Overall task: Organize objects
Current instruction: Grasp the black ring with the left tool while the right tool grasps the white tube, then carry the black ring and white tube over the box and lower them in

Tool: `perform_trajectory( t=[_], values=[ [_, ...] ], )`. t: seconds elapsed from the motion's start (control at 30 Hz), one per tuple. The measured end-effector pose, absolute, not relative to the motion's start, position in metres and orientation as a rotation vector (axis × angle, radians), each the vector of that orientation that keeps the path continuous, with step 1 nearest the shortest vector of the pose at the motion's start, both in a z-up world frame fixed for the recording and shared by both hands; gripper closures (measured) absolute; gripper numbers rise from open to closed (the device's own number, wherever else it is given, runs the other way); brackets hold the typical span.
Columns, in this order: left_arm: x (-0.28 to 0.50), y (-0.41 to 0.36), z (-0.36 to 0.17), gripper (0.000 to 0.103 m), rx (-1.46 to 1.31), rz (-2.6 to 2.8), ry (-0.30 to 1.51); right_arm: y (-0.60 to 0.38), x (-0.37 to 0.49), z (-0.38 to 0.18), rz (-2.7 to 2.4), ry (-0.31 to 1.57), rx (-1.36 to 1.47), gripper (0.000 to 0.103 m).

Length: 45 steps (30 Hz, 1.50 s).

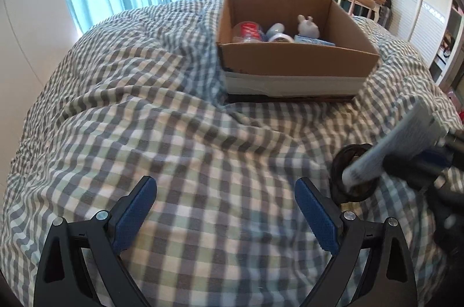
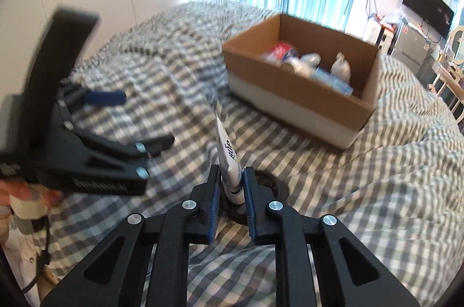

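White tube (image 2: 229, 162) upright — clamped above black ring (image 2: 272, 182).

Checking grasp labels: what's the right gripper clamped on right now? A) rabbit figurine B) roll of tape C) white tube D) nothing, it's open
C: in the right wrist view the right gripper has its blue pads closed against a white tube, held above the checked bedding; the left gripper is open and empty.

Black triangular-cutout fingers (image 1: 136, 217), blue ribbed pads (image 2: 213, 210), silver screws (image 2: 188, 204)

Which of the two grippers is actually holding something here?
The right gripper: its pads clamp a white tube. The left gripper is wide open, with only bedspread between its fingers.
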<state>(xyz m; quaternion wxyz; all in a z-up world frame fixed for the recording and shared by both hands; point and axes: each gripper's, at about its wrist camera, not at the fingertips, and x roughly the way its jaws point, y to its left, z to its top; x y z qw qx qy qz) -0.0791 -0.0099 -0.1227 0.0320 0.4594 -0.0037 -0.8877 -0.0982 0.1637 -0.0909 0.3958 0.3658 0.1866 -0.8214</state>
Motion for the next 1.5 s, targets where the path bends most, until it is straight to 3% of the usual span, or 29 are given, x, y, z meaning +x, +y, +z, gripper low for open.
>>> perform_trajectory(
  t=[0.33, 0.87, 0.97, 1.03, 1.1, 1.5],
  values=[
    [-0.092, 0.056, -0.125, 0.005, 1.499, -2.866, -0.080, 0.219, -0.124, -0.058, -2.254, 0.401, 0.913, 0.088],
    [-0.120, 0.099, -0.172, 0.005, 1.753, -2.875, -0.007, 0.242, -0.155, -0.100, -2.240, 0.319, 1.057, 0.088],
    [-0.123, 0.098, -0.176, 0.012, 1.777, -2.866, 0.021, 0.242, -0.156, -0.103, -2.235, 0.309, 1.069, 0.088],
    [-0.123, 0.097, -0.178, 0.030, 1.792, -2.861, 0.034, 0.240, -0.157, -0.104, -2.233, 0.312, 1.075, 0.088],
    [-0.122, 0.096, -0.179, 0.041, 1.803, -2.861, 0.042, 0.239, -0.155, -0.105, -2.234, 0.322, 1.076, 0.088],
    [-0.098, 0.088, -0.153, 0.041, 1.733, -2.909, -0.003, 0.235, -0.140, -0.095, -2.279, 0.372, 1.041, 0.088]
  ],
)
